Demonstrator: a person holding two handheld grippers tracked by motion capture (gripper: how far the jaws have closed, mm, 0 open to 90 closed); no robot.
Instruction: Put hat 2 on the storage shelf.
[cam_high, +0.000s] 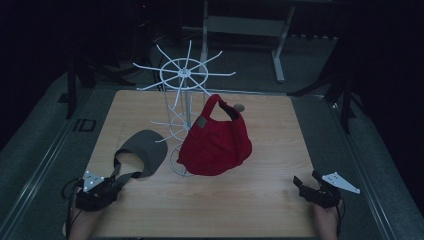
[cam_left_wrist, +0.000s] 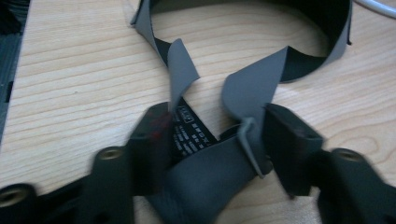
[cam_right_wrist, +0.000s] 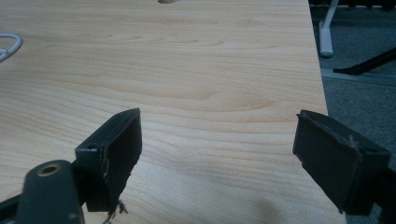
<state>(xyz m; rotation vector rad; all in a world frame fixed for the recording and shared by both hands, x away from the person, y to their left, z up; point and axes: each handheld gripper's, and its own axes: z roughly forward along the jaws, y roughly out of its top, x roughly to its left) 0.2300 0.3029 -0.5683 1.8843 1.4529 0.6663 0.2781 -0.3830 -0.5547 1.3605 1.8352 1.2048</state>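
Lower left of the high view: left gripper (cam_high: 116, 184) has its jaws around the grey visor's (cam_high: 142, 152) back strap (cam_left_wrist: 210, 163), pads touching it. The visor lies flat, brim pointing toward the upper right. Lower right: right gripper (cam_high: 306, 181) gapes open with nothing between its jaws.

Left hand-held gripper (cam_high: 111, 184): sitting low at the near left, held by the left forearm entering from the bottom edge, pointing forward and slightly right; jaws standing part-closed, pads (cam_left_wrist: 152, 140) pressing from both sides. Right hand-held gripper (cam_high: 305, 183): resting at the near right, held by the right hand (cam_high: 327, 215), pointing left and forward; jaws gaping wide, nothing between.
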